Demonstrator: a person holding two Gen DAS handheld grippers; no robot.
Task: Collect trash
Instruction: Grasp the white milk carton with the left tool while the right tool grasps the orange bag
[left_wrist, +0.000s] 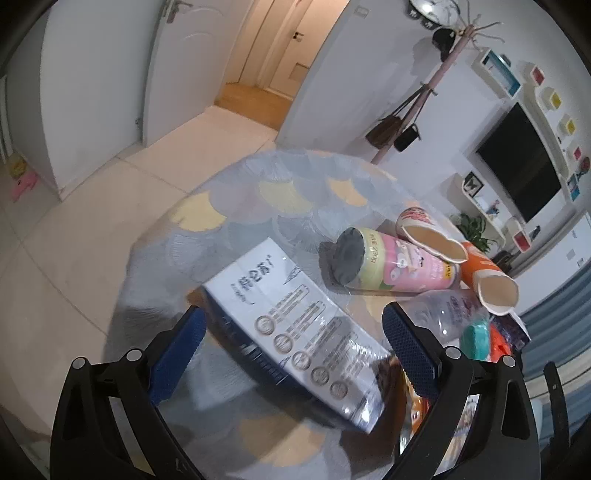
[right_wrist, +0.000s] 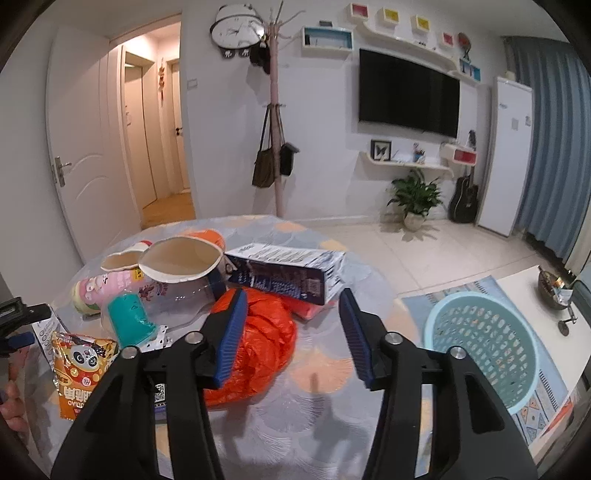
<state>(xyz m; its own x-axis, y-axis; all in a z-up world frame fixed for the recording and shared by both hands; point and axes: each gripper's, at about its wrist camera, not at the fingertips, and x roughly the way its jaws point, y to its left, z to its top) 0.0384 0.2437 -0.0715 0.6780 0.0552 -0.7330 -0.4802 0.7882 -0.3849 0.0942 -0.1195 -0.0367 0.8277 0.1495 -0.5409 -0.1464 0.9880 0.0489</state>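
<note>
Trash lies on a round table (left_wrist: 221, 206) with a patterned cover. My left gripper (left_wrist: 293, 332) is open, its blue pads on either side of a white carton (left_wrist: 295, 317) lying flat, not touching it. Behind it lie a pink can (left_wrist: 399, 266), two paper cups (left_wrist: 436, 240) and a clear bottle (left_wrist: 443, 314). My right gripper (right_wrist: 291, 332) is open above the table, its left pad over a crumpled orange bag (right_wrist: 258, 343). A dark milk carton (right_wrist: 288, 273), a teal cup (right_wrist: 129, 317) and a snack packet (right_wrist: 81, 369) lie around it.
A light blue laundry basket (right_wrist: 484, 343) stands on the floor rug right of the table (right_wrist: 332, 424). A coat stand (right_wrist: 275, 140), a plant (right_wrist: 415, 195) and a TV wall are behind. The left gripper's tip (right_wrist: 18, 325) shows at the far left.
</note>
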